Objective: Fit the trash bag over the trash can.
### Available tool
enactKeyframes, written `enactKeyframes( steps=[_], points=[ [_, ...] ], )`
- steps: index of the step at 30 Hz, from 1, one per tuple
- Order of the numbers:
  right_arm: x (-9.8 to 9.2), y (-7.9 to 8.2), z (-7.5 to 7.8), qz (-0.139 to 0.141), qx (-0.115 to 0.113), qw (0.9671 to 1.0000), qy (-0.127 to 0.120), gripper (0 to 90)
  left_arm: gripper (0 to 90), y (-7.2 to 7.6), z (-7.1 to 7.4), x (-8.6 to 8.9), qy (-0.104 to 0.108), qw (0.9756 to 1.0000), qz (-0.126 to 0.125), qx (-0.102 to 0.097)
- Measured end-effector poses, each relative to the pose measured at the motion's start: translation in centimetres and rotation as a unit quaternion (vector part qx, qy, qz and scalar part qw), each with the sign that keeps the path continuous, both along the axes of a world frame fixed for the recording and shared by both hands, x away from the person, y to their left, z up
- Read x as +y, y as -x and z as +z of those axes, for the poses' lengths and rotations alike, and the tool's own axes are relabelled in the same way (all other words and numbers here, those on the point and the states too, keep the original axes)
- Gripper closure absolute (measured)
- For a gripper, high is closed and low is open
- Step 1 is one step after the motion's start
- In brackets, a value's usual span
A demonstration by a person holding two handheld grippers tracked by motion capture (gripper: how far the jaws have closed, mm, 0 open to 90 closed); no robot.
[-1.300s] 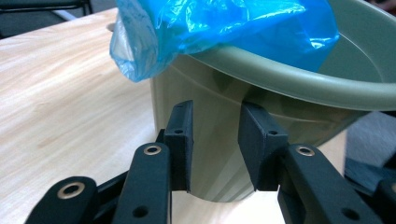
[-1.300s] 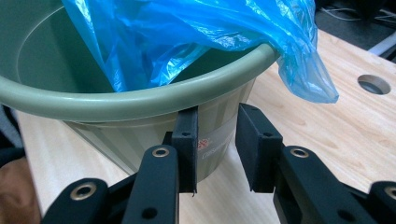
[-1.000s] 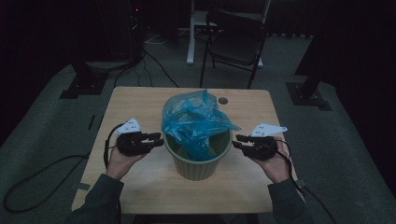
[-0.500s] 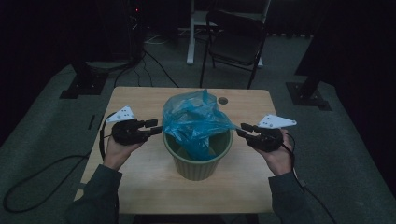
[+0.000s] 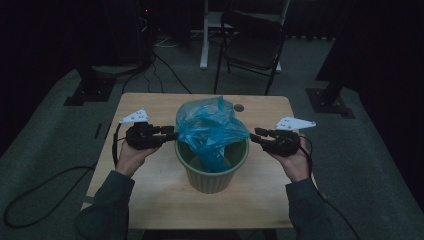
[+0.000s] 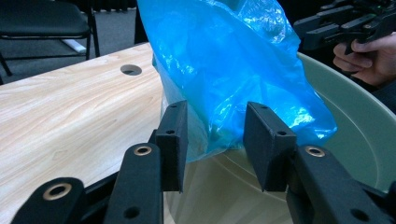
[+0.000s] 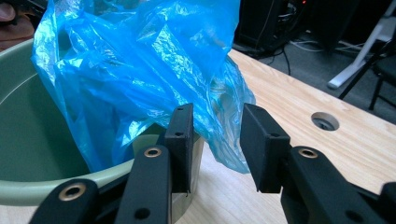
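Progress: blue plastic bag (image 5: pixel 210 131) sits partly inside the green bin (image 5: pixel 211 170), its lower part down in the bin, its upper part bunched and standing above the rim – the bag is in, I judge, but not yet spread as a liner.
Left to do: mouth of the bag not opened over the rim; no edge is folded down the outside wall all round, so the lining looks like most of the remaining work.
Bag's place: in the bin at the middle of the wooden table (image 5: pixel 150 200), one flap hanging over the rim on each gripper's side.
Left gripper (image 5: pixel 170 134): jaws parted, at the bag's left edge; in the left gripper view (image 6: pixel 217 140) the film hangs just beyond the pads, not pinched, after the jaws had just been opening and closing a little.
Right gripper (image 5: pixel 256 136): jaws apart, having just been opening further, near the bag's right edge; in the right gripper view (image 7: pixel 217 140) the flap hangs in the gap beyond the tips, ungripped.
High view adds: both hands flanking the bin, the table hole (image 5: pixel 239 107), a chair (image 5: pixel 252 42) behind.
Gripper views add: the gap between each pad (image 6: pixel 173 140) and the film – and the bin's bare inner wall, which the high view leaves too dim to judge.
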State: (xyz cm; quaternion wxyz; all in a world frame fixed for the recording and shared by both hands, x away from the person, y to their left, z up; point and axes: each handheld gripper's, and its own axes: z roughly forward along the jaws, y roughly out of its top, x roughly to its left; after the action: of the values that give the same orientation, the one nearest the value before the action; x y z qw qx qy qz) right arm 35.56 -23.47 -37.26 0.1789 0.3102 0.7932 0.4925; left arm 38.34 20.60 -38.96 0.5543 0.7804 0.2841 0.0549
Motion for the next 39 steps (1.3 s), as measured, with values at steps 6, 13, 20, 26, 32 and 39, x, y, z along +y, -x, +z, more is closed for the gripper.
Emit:
enactKeyframes(
  steps=[6,13,20,26,32,39],
  points=[
    [0.1,-0.1,-0.2,0.019,0.011,0.9998,-0.001,83.7,77.7,-0.1,0.2,0.0,0.008,0.9997,-0.020,0.008],
    [-0.4,0.6,-0.7,0.027,0.021,0.9994,-0.002,90.0,87.4,1.0,-0.1,0.6,-0.004,0.9999,-0.012,0.003],
    [-0.3,1.5,-1.1,0.046,0.026,0.9986,0.003,90.0,87.4,2.8,-0.9,0.8,-0.005,0.9999,-0.013,-0.001],
    [-0.2,2.5,-1.8,0.056,0.038,0.9977,0.010,90.0,88.3,4.0,-1.4,0.5,-0.015,0.9997,-0.016,-0.007],
    [-0.3,3.0,-2.5,0.069,0.055,0.9961,-0.006,90.0,89.1,4.5,-1.9,0.5,-0.011,0.9998,-0.014,-0.008],
    [-0.1,3.4,-3.0,0.089,0.064,0.9939,-0.008,90.0,90.0,5.4,-2.4,-0.1,-0.032,0.9989,-0.031,-0.015]
  ],
)
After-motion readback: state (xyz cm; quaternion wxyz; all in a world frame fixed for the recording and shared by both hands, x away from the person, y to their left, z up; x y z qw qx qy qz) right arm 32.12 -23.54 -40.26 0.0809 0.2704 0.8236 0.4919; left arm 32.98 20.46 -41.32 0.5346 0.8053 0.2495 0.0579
